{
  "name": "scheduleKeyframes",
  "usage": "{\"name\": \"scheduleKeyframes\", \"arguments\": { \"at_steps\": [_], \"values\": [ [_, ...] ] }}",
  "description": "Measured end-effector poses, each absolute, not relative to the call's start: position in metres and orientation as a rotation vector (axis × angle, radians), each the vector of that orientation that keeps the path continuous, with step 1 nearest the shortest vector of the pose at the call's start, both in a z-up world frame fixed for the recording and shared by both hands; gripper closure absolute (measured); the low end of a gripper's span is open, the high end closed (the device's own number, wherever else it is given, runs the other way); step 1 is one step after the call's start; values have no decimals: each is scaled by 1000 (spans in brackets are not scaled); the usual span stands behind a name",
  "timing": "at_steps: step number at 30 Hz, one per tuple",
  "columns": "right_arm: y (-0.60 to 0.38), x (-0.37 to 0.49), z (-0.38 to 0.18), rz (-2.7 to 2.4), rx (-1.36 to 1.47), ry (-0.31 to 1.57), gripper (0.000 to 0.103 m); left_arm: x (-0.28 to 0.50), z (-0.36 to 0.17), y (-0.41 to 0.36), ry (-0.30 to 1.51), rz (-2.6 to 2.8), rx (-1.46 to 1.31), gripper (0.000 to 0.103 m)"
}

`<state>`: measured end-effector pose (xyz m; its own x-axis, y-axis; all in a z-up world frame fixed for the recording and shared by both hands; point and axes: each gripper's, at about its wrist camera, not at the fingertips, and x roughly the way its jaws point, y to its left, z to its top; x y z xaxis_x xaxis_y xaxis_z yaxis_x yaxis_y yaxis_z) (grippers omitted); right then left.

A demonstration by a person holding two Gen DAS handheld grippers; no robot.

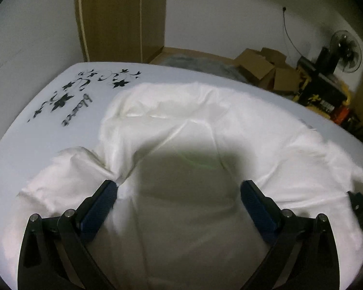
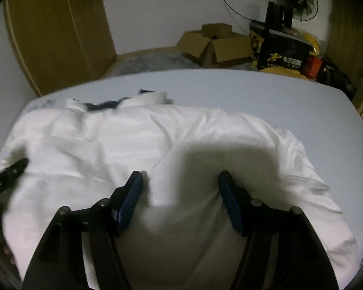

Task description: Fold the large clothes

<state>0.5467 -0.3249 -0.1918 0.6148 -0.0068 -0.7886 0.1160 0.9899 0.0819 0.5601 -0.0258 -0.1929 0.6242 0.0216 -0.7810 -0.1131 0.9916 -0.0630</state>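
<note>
Lying crumpled across a white table (image 1: pixel 48 111), the white garment (image 1: pixel 205 125) covers most of the near and middle surface in both wrist views; folds and ridges run through it, and a dark blue patch (image 2: pixel 101 105) shows at its far edge in the right wrist view, beside two small white bunched parts. The table carries a black flower-and-script print (image 1: pixel 67 96) on its far left portion, clear of the cloth.

The left gripper (image 1: pixel 179 188) stands with its jaws spread wide, blue pads (image 1: pixel 101 207) facing each other; the left fingertip touches a gathered ridge of fabric, the right fingertip rests on or just above flat cloth, and nothing is pinched between them; its shadow falls on the garment between the fingers. The right gripper (image 2: pixel 180 178) is likewise spread, fingers down against the cloth, with a soft hump of fabric rising between them but not clamped. Each gripper's black tip appears at the edge of the other's view: the right one (image 1: pixel 360 205) at the right margin, the left one (image 2: pixel 9 171) at the left margin, both over the garment.

Beyond the table: brown cardboard boxes (image 2: pixel 215 43), a black fan (image 2: pixel 295 0), a black and yellow bag (image 2: pixel 280 53), a tall brown cabinet (image 1: pixel 121 17) against a pale wall.
</note>
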Motion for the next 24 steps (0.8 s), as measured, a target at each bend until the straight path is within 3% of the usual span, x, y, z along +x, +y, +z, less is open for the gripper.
{"name": "scheduleKeyframes", "arguments": {
  "at_steps": [9, 14, 16, 24],
  "values": [
    [-306, 568, -210, -109, 23, 995, 35, 567, -200, -29, 909, 113, -92, 1],
    [-279, 533, -146, -87, 72, 805, 33, 541, -144, -57, 768, 93, -40, 1],
    [-262, 538, -137, -117, 45, 787, 27, 539, -134, -71, 747, 106, -4, 0],
    [-246, 582, -210, -118, 8, 972, 25, 564, -188, -61, 830, 175, 76, 0]
  ]
}}
